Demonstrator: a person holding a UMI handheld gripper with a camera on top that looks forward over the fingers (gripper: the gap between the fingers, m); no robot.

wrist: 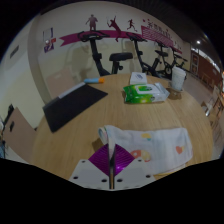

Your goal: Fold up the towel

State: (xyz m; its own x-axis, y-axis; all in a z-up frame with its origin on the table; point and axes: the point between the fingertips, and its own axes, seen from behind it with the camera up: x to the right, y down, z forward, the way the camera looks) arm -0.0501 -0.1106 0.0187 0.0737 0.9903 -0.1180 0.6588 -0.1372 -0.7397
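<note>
A white towel with small coloured prints lies on the wooden table, just ahead of my fingers. My gripper is at the towel's near edge. Its purple pads are pressed together with a thin fold of the towel's edge running up between them. The rest of the towel spreads to the right and beyond the fingers.
A black mat lies on the table to the left. A green and white wipes pack sits beyond the towel, with a white roll at the far right. Exercise machines stand behind the table.
</note>
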